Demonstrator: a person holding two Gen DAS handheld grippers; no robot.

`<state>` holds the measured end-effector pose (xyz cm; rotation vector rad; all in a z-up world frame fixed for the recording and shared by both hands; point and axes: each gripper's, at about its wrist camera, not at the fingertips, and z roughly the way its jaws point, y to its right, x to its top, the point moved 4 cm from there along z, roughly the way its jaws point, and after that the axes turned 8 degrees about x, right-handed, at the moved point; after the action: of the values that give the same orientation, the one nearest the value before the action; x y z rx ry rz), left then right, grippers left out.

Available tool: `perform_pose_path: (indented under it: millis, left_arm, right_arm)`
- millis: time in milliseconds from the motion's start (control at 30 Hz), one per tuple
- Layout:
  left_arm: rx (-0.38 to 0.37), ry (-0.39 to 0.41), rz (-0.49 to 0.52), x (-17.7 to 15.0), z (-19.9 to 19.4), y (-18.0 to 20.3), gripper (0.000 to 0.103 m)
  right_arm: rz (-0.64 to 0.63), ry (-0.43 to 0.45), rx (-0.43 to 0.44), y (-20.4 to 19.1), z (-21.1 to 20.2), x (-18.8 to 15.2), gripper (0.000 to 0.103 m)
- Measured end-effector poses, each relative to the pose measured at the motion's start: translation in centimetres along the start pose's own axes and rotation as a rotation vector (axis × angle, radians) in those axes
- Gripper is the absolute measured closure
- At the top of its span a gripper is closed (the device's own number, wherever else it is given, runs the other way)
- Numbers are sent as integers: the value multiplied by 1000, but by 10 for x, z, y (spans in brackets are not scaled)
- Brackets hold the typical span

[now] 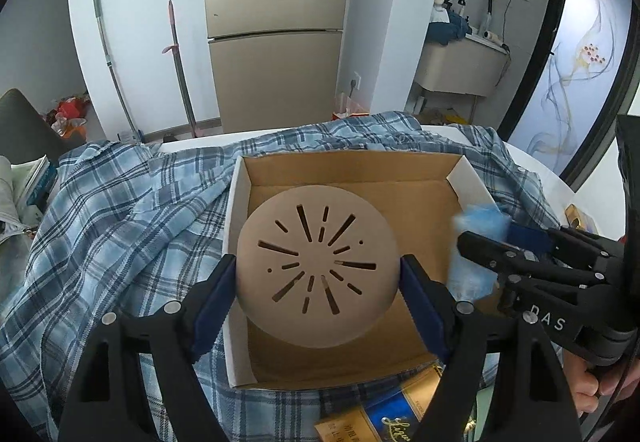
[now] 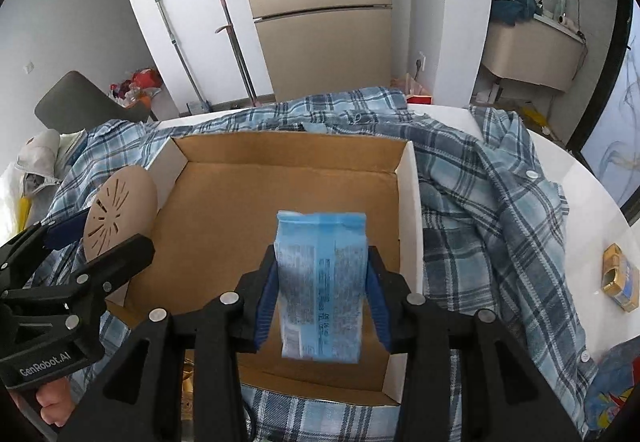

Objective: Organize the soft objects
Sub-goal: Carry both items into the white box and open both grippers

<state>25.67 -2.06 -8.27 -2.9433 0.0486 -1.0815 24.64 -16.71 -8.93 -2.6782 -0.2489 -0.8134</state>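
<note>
My left gripper (image 1: 318, 262) is shut on a round tan pad (image 1: 316, 266) with cut slits, its pads against both edges. The pad hangs over the left side of an open cardboard box (image 1: 236, 242), brown inside and white outside. My right gripper (image 2: 322, 254) is shut on a blue plastic packet (image 2: 320, 242), which hangs over the box's floor (image 2: 260, 201); the packet's lower part is blurred. In the right wrist view the tan pad (image 2: 120, 209) and left gripper (image 2: 114, 234) are at the box's left wall. In the left wrist view the right gripper (image 1: 488, 238) and blue packet (image 1: 476, 254) are at the right.
The box stands on a blue plaid shirt (image 2: 500, 201) spread over a white table (image 2: 580, 209). A small gold and blue carton (image 2: 618, 278) lies at the table's right, another (image 1: 400, 414) by the box's near edge. A grey chair (image 2: 80, 101) stands at the left.
</note>
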Motion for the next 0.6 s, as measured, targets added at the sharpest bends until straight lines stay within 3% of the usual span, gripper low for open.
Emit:
perform_pose_path:
  millis: [100,200,600]
  left_arm:
    - [-20,15,-9,1,-1,-1,20]
    - [-3,39,-7,2,-4,-1,18]
    - [12,139,-44,10,-24,-7,17]
  right_arm:
    - [-6,23,0,-1,-2,2,40]
    - [-20,52,-12,-3,-8,5,36]
    - [19,84,-16,8,-19,13,34]
